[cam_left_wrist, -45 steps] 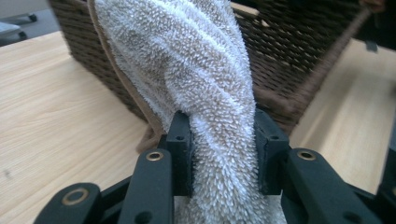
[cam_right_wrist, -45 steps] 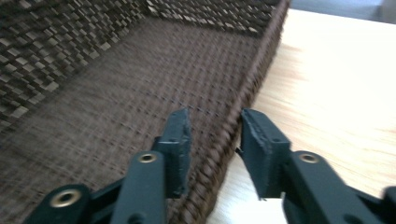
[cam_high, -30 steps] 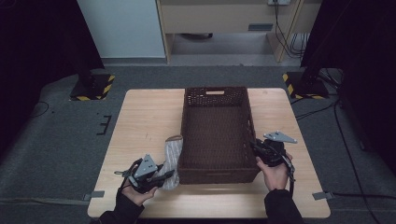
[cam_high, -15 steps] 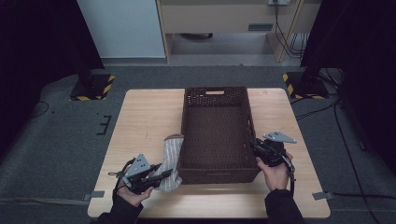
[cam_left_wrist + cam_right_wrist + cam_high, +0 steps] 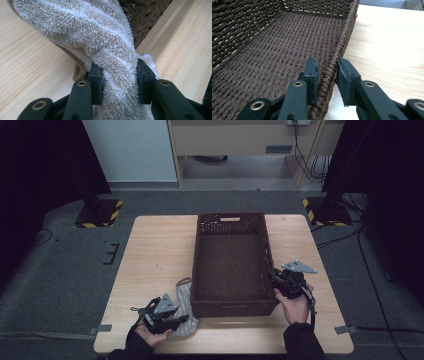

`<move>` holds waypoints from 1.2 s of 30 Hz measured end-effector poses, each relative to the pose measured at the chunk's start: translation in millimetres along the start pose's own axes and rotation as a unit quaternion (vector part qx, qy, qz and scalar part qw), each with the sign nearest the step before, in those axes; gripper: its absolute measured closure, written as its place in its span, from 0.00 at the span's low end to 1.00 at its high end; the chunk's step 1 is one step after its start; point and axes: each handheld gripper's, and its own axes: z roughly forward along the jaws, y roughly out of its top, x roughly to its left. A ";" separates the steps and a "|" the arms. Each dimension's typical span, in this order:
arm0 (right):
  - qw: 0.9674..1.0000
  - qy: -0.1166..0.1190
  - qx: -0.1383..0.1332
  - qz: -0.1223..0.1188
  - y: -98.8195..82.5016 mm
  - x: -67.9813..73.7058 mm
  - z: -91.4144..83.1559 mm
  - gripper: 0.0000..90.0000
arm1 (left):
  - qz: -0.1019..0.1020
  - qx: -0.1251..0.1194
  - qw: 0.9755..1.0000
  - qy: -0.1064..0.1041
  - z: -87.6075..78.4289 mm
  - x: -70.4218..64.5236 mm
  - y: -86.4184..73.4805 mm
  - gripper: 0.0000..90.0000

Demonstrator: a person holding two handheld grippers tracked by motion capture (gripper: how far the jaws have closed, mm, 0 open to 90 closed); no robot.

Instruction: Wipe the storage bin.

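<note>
Dark brown woven basket (image 5: 231,307), fuzzy grey-beige towel (image 5: 100,37), pale wood-grain table (image 5: 155,255), black jaws

place: lab | evidence: dark curtains (image 5: 40,170); hazard-striped stand bases (image 5: 98,213); taped floor; loose cables (image 5: 307,150)

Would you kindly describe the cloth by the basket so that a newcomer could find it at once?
Start at the dark brown woven basket in the middle of the pale wooden table. Just outside its near left corner lies a fluffy grey-beige towel, its near end pinched between the jaws of the left gripper. It is the one soft, pale, shaggy thing beside the stiff basket.
</note>
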 end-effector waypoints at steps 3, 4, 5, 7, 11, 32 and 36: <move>1.000 0.000 -0.001 0.001 0.0 -0.5 0.1 0.78 | -0.011 -0.034 0.999 -0.004 -11.3 2.6 2.0 0.71; 1.000 0.000 -0.001 0.003 0.0 -0.4 0.2 0.78 | -0.016 -0.056 0.998 -0.005 -18.1 4.1 3.6 0.71; 1.000 0.000 0.000 0.003 0.0 -0.4 0.1 0.78 | -0.019 -0.070 0.997 -0.005 -22.4 4.7 4.3 0.71; 1.000 0.000 0.000 0.002 0.0 -0.3 0.2 0.78 | -0.022 -0.107 0.994 -0.007 -33.2 4.4 6.2 0.71; 1.000 0.001 0.000 0.003 0.0 -0.3 0.2 0.78 | -0.016 -0.158 0.987 -0.008 -45.4 -2.7 11.5 0.71; 1.000 0.002 -0.001 0.001 -0.3 -0.6 0.2 0.78 | -0.032 -0.042 0.999 0.002 -18.4 7.5 4.1 0.71; 1.000 0.001 -0.001 0.000 -0.3 -0.4 0.1 0.78 | -0.045 -0.065 0.997 0.016 -27.6 15.7 4.6 0.71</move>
